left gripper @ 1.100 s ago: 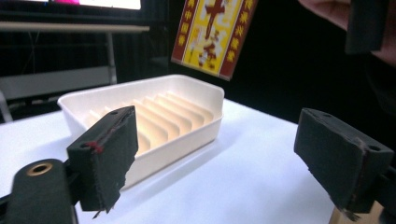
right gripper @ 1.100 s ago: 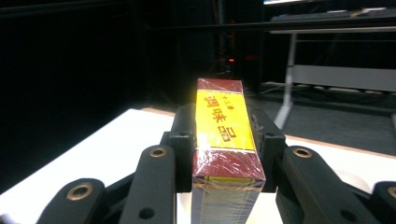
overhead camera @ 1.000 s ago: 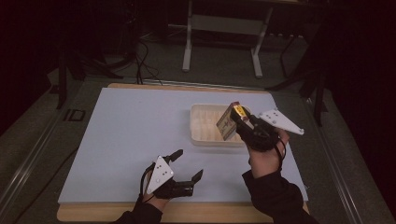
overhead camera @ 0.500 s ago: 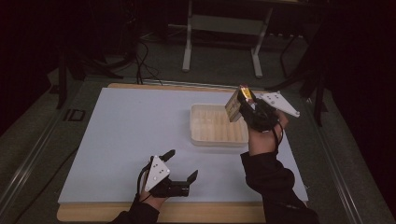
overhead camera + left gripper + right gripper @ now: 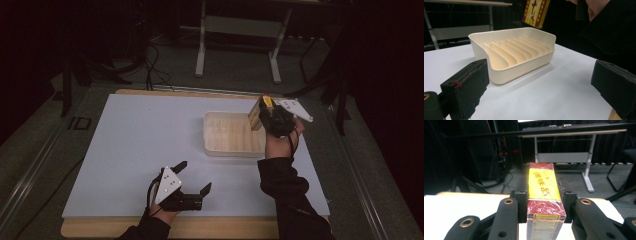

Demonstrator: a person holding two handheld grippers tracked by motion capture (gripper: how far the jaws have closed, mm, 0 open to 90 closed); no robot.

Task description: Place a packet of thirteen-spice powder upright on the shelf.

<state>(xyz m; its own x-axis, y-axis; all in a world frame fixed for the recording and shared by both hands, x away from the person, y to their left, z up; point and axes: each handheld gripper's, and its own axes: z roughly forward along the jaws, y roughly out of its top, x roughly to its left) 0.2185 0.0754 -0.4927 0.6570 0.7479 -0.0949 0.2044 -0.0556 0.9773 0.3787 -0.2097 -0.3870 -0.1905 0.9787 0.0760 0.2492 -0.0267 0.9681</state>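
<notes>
Looking down on a white worktop [image 5: 140, 145] with a wooden edge along its near side, set in a dark room with a grey floor. Behind it stands a light metal table frame [image 5: 237, 45], and black cables [image 5: 150, 65] trail across the floor to the left of that frame.

Right of centre on the white surface sits a cream plastic tray [image 5: 230, 135], rectangular, with a row of raised ribs running across its inside. From the left gripper view the tray [image 5: 514, 55] has nothing in it, one corner of its wall dipping low.

Above the tray's far right corner, the right hand-held gripper [image 5: 272, 116] holds a red and yellow box [image 5: 260, 111] clear of the tray, up in the air. In the right gripper view the box [image 5: 544, 195] is squeezed between the two black jaws, yellow label with red characters facing up, clear wrap glinting on it.

Down at the near edge, the left hand-held gripper [image 5: 192, 180] lies low over the worktop, jaws spread wide with nothing between them, well apart from the tray. A dark sleeve [image 5: 285, 195] reaches in on the right.
</notes>
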